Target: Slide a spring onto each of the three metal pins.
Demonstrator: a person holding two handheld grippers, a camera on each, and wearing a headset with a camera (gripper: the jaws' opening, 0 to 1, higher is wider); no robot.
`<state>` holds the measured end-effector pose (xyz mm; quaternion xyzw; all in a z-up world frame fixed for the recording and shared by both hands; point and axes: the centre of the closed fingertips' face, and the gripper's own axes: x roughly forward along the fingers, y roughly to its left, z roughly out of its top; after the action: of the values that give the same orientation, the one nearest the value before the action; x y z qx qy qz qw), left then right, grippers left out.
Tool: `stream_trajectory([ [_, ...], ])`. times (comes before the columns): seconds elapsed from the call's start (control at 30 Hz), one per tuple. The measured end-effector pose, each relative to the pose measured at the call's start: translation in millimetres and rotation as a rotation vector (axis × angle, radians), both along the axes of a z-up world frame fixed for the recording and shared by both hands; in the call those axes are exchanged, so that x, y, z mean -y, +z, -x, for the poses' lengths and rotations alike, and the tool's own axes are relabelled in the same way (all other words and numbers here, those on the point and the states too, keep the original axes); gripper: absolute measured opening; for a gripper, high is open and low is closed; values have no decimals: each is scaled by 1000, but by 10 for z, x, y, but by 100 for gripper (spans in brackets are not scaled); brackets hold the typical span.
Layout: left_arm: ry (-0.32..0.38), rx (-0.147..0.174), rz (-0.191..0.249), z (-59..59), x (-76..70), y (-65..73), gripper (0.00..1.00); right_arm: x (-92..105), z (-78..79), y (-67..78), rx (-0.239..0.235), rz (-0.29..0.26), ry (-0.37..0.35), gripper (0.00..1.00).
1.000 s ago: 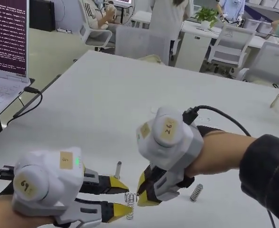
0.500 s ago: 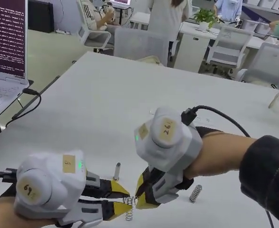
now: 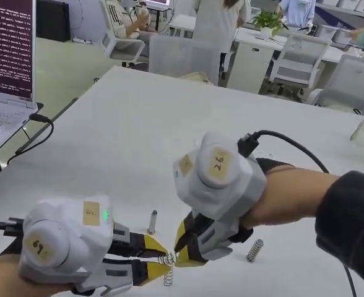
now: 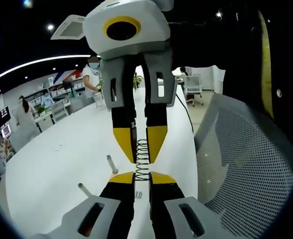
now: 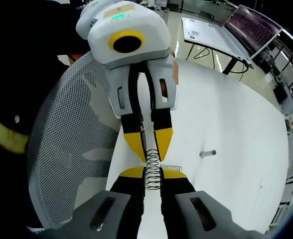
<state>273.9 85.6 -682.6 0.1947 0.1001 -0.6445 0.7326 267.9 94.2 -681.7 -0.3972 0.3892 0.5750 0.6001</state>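
Note:
A steel spring (image 3: 168, 260) hangs between the tips of both grippers just above the white table (image 3: 126, 136). My right gripper (image 3: 181, 252) is shut on the spring (image 5: 153, 172). Tip to tip with it, my left gripper (image 3: 163, 260) is shut on a thin metal pin (image 5: 144, 139) that runs into the spring (image 4: 142, 159). Two more pins (image 4: 111, 163) (image 4: 84, 190) stand on the table beside us; one of them (image 3: 152, 221) shows in the head view. A second spring (image 3: 168, 276) lies under the tips. A third spring (image 3: 254, 250) lies to the right.
A laptop (image 3: 8, 55) with its cable (image 3: 36, 139) sits at the table's left edge. A black cable (image 3: 287, 145) trails from my right gripper. Office chairs (image 3: 182, 55) and people stand beyond the far edge. A mesh chair back (image 4: 241, 159) is close to me.
The left gripper's jaws have narrowed, and its tips have met the right gripper's tips at the spring. The right gripper has shifted slightly left and down.

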Motion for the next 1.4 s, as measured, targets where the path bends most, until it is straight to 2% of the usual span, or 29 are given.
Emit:
stream_trajectory([
  [0.13,-6,-1,1,11,-1,6,2,-30,18,62,-5,-21,2,8],
  [0.33,-13,-1,6,15,-3,24,2,-31,24,61,-3,-28,7,8],
  [0.37,-16,-13,7,29,-5,23,1,-33,33,59,-8,-32,7,8],
  [0.63,-13,-24,21,17,-22,45,1,0,15,71,-10,-71,-3,10],
  [0.87,-9,-31,45,16,-29,82,1,10,24,62,-24,-133,-30,11],
  [1.03,-8,-33,57,23,-26,107,1,-28,16,102,-43,-214,-69,9],
  [1.1,-6,-36,64,20,-25,118,1,-25,15,114,-46,-225,-76,9],
  [1.23,-3,-39,74,17,-18,135,1,-45,11,149,-49,-238,-88,8],
  [1.4,-3,-43,80,17,-6,144,2,-92,16,209,-34,-220,-75,8],
])
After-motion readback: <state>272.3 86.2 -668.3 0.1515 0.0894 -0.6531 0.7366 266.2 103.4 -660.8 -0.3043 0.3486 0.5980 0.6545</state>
